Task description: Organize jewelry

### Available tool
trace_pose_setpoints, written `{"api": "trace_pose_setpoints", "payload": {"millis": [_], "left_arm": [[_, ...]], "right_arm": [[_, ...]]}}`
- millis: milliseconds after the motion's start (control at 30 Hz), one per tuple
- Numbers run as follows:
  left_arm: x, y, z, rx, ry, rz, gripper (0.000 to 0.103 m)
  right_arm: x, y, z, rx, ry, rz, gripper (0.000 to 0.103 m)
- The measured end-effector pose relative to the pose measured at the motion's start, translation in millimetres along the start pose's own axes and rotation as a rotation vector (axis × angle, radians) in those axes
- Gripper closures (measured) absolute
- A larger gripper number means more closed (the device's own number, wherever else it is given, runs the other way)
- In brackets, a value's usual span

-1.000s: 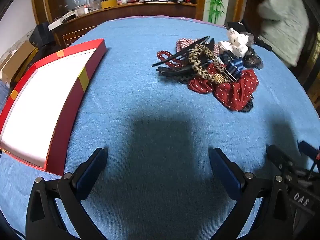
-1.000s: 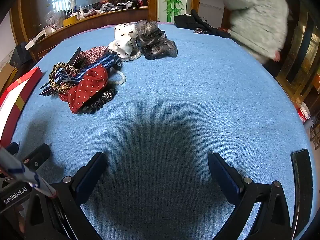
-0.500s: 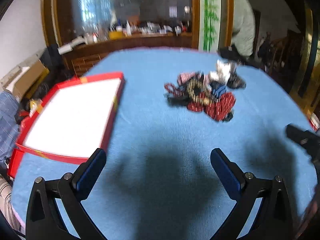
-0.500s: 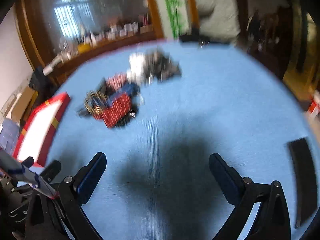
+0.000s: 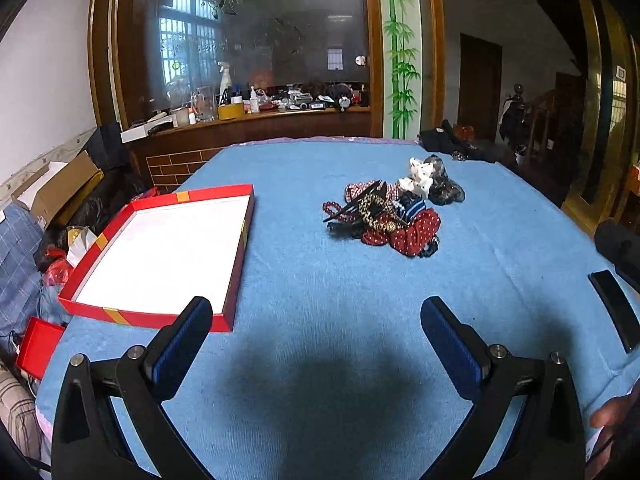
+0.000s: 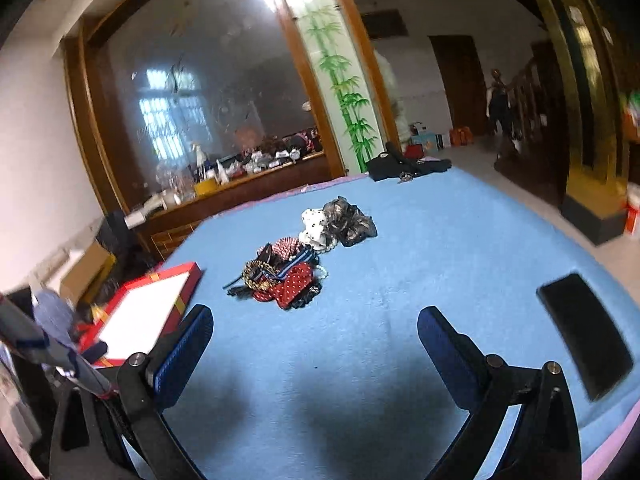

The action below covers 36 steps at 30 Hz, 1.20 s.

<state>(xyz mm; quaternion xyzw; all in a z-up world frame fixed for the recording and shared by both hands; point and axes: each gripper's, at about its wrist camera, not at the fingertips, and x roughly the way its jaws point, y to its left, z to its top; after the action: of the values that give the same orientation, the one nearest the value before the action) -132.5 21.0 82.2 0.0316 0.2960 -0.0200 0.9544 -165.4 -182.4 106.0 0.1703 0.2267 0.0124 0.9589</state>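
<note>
A red box [image 5: 234, 272] with a white inside lies flat at the left of a round table covered in blue cloth [image 5: 320, 280], its near corner just beside the left finger of the left gripper [image 5: 316, 328]. That gripper hangs over bare cloth with its two blue-padded fingers [image 5: 182, 346] spread wide and nothing between them. Toward the middle of the table, well apart from the box, sits the heap of hair accessories and jewelry [image 5: 390, 210]: a red polka-dot bow [image 5: 416, 234] nearest the camera, a leopard-print band [image 5: 374, 212] and black clips beside it, a red bead string [image 5: 332, 210] at the left edge, and a white dotted scrunchie [image 5: 418, 178] touching a dark gauzy one [image 5: 446, 186] at the far side. In the right wrist view the same heap [image 6: 288, 276] lies ahead and to the left of the right gripper [image 6: 314, 340], whose fingers are likewise held wide apart over the cloth, gripping nothing. At the right edge of the table a black phone [image 6: 586, 340] lies flat, well apart from the heap. A dark bundle [image 6: 404, 166] rests on the far rim of the table.
</note>
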Motion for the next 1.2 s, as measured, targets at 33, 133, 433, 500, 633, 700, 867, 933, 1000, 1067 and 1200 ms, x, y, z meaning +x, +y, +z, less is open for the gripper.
{"api": "trace_pose_setpoints", "payload": {"millis": [33, 133, 433, 500, 633, 700, 867, 933, 1000, 1067, 1200], "left_arm": [[0, 0, -1, -0.001, -0.001, 0.003, 0.000], [0, 1, -1, -0.003, 0.005, -0.002, 0.000], [4, -1, -2, 0.004, 0.019, -0.002, 0.000], [5, -1, -1, 0.002, 0.022, 0.000, 0.000], [9, 1, -2, -0.002, 0.034, -0.002, 0.000], [10, 1, -1, -0.003, 0.039, -0.002, 0.000], [13, 2, -1, -0.008, 0.047, 0.002, 0.000], [14, 3, 0, -0.009, 0.048, -0.002, 0.000], [14, 3, 0, -0.007, 0.048, -0.003, 0.000], [14, 3, -1, -0.005, 0.054, -0.004, 0.000], [17, 4, -1, -0.009, 0.062, -0.008, 0.000]], "right_arm": [[1, 0, 1, 0.008, 0.000, 0.010, 0.000], [0, -2, 2, 0.025, 0.014, 0.044, 0.000], [1, 6, -3, 0.000, 0.028, 0.047, 0.000], [2, 5, -3, 0.002, 0.031, 0.047, 0.000], [7, 4, -4, 0.015, 0.056, 0.051, 0.000], [9, 4, -5, 0.011, 0.063, 0.049, 0.000], [9, 7, -4, -0.005, 0.067, 0.046, 0.000], [9, 9, -3, -0.020, 0.071, 0.040, 0.000], [9, 10, -3, -0.029, 0.072, 0.032, 0.000], [10, 11, -2, -0.030, 0.072, 0.034, 0.000], [11, 8, -1, 0.015, 0.080, 0.061, 0.000]]}}
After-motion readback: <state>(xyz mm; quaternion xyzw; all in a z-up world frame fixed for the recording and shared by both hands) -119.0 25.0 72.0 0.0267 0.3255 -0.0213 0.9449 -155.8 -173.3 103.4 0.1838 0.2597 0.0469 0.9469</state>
